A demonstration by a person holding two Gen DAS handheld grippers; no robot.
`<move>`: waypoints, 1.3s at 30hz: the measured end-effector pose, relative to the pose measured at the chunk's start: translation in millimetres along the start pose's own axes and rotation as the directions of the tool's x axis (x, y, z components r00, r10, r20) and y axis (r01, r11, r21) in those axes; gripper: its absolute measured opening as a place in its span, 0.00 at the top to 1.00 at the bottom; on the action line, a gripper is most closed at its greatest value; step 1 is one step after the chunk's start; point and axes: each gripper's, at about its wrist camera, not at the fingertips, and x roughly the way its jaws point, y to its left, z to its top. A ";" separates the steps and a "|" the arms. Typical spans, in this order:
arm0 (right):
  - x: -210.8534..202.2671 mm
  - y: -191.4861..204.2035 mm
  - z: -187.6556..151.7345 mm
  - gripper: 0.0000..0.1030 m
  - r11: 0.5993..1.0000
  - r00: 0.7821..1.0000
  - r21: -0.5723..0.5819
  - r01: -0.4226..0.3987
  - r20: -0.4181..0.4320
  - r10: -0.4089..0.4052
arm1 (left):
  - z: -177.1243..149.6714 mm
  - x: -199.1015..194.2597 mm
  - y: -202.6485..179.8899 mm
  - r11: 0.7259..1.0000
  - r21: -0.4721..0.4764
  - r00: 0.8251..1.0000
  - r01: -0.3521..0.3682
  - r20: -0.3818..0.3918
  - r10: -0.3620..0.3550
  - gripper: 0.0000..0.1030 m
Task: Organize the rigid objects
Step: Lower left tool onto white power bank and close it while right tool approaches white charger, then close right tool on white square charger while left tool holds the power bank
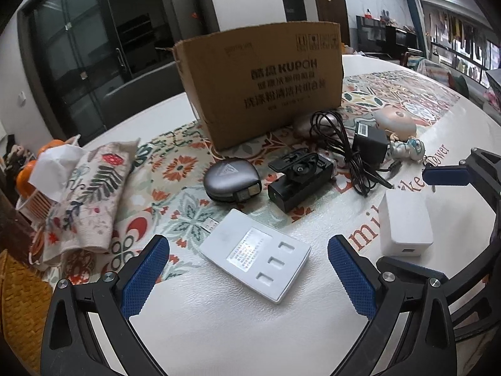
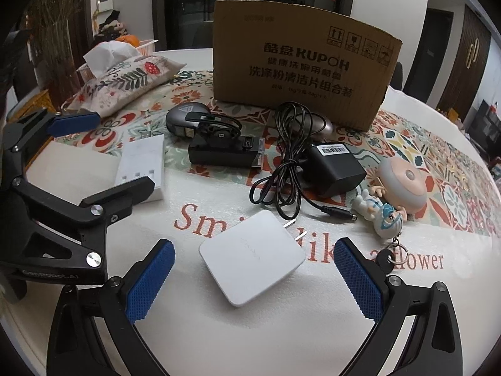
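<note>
Item one, a white plug adapter [image 2: 252, 257], lies flat at lower centre of the right wrist view, its two prongs pointing toward the upper right, between the widely spread blue pads of the right gripper [image 2: 253, 279], which touch nothing. Item two, a white flat charger [image 1: 254, 255] with three recessed slots and a printed label too blurred to read, lies at lower centre of the left wrist view between the equally wide pads of the left gripper [image 1: 249, 277], also empty. Above these, mid-frame: a black device with a clip mount [image 1: 299, 180]; a grey rounded case [image 1: 231, 180] just to its left, partly hidden behind it in the right wrist view; a black power brick [image 2: 335, 169] with its cable [image 2: 281, 156] coiled loosely beside it. A metallic oval object [image 2: 322, 125] is mostly hidden behind the cable and hard to identify. At right, a small figurine keychain [image 2: 383, 217] lies against a pink round gadget [image 2: 404, 181]; its ring and dark key sit partly behind the right finger. Behind everything stands a cardboard box [image 1: 263, 84], printed KUPOH, its interior out of sight. At left, a floral tissue pouch [image 1: 87, 194] and a basket of oranges [image 1: 26, 172], cut off by the frame edge. All rest on a patterned table cover [image 1: 219, 329].
</note>
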 end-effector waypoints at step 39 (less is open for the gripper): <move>16.2 -17.4 2.8 0.29 0.994 0.999 0.101 -0.051 -0.014 0.053 | -1.0 26.2 4.8 0.996 -0.081 0.993 0.030 -0.111 -0.039 0.14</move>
